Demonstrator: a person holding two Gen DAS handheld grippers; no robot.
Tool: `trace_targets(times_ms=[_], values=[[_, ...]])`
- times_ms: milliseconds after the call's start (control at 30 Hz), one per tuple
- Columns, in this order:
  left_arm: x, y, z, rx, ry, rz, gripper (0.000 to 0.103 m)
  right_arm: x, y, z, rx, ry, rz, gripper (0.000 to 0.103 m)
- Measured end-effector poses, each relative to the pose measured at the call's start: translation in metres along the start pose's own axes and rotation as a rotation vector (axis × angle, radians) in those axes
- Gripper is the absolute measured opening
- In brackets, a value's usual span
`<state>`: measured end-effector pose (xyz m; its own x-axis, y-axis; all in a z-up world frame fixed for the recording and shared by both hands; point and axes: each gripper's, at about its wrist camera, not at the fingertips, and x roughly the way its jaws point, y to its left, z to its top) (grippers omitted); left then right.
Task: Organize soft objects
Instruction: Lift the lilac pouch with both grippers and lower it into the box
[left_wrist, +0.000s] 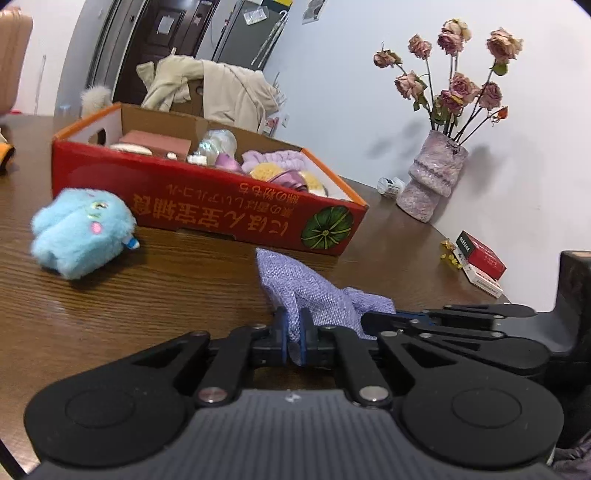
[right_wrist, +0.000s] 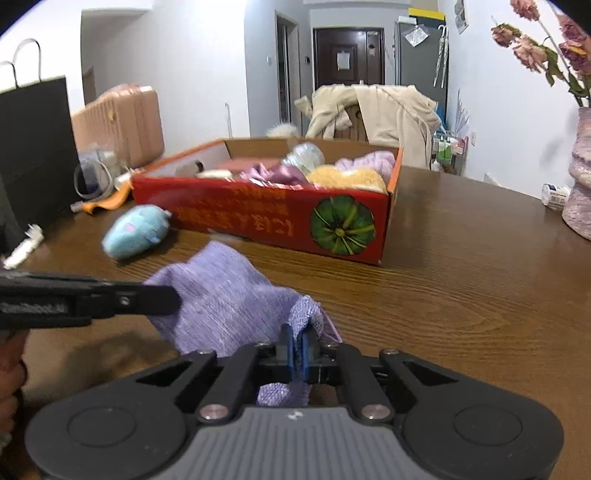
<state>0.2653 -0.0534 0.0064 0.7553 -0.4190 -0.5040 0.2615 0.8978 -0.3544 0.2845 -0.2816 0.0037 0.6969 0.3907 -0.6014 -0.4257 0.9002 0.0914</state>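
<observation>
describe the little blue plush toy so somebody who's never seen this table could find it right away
Start at the red cardboard box with the green pumpkin picture, on the wooden table. The blue plush toy lies on the table just outside the box's long printed side, toward the end away from the pumpkin. It is the only fluffy sky-blue thing there, with a pink cheek spot.

Left wrist view: low over the counter (left_wrist: 110, 314), looking forward along closed jaws, tilted, toward the red box (left_wrist: 207, 199) and the vase (left_wrist: 436, 177) by the wall. Right wrist view: similarly low and close, facing the box (right_wrist: 266, 218) head-on, doorway behind. Shared by both: lilac cloth (left_wrist: 306, 291) (right_wrist: 225, 299), blue plush toy (left_wrist: 81, 232) (right_wrist: 136, 230), box, vase (right_wrist: 581, 177), draped coat (left_wrist: 221, 88) (right_wrist: 380, 110).
</observation>
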Motion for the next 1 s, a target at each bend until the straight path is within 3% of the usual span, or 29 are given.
trace_targets(times_ms=[133, 267, 467, 700, 833, 1000], values=[[-0.03, -0.008, 0.003, 0.027, -0.038, 0.0, 0.006, -0.037, 0.012, 0.004, 0.0, -0.082, 0.027, 0.004], [-0.057, -0.01, 0.031, 0.055, -0.134, -0.017, 0.006, -0.058, 0.021, 0.032, -0.023, -0.183, 0.052, 0.004], [-0.046, 0.015, 0.104, 0.049, -0.22, 0.065, 0.006, -0.025, 0.016, 0.115, -0.061, -0.228, 0.142, 0.004], [0.012, 0.05, 0.152, 0.014, -0.17, 0.131, 0.006, 0.077, 0.01, 0.212, -0.112, -0.151, 0.149, 0.005], [0.05, 0.071, 0.158, 0.009, -0.098, 0.169, 0.006, 0.134, 0.008, 0.221, -0.101, -0.08, 0.151, 0.005], [0.078, 0.084, 0.14, 0.042, 0.029, 0.155, 0.009, 0.185, 0.008, 0.206, -0.104, 0.03, 0.145, 0.01]])
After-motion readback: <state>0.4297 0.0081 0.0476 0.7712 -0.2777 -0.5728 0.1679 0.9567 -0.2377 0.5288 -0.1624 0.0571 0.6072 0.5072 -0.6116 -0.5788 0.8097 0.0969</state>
